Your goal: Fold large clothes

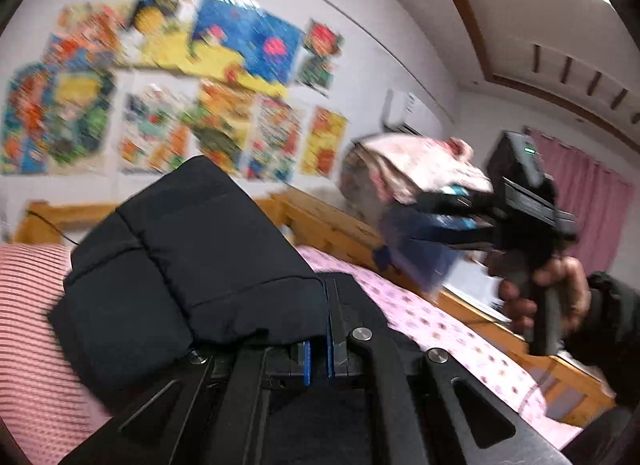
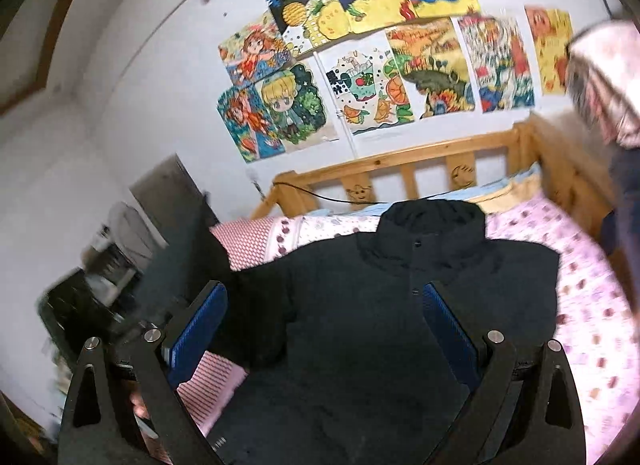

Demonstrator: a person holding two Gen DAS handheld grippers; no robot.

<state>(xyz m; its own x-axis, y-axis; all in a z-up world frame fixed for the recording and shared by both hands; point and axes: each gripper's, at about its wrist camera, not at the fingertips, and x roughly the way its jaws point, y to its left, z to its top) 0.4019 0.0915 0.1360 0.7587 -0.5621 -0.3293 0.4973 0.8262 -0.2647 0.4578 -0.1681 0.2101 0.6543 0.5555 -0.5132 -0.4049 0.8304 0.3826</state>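
Note:
A large black padded jacket lies spread on the bed, collar toward the wooden headboard. My left gripper is shut on a fold of the jacket and holds it raised above the bedding. The fabric drapes over the fingers and hides their tips. My right gripper hangs open above the jacket's middle, its blue pads wide apart with nothing between them. In the left wrist view the right gripper is seen from the side, at the right, held by a hand.
The bed has a pink dotted sheet and a pink striped cover. A wooden bed frame runs round it. A blurred pink and blue bundle sits on the rail. Drawings cover the wall. Dark furniture stands left of the bed.

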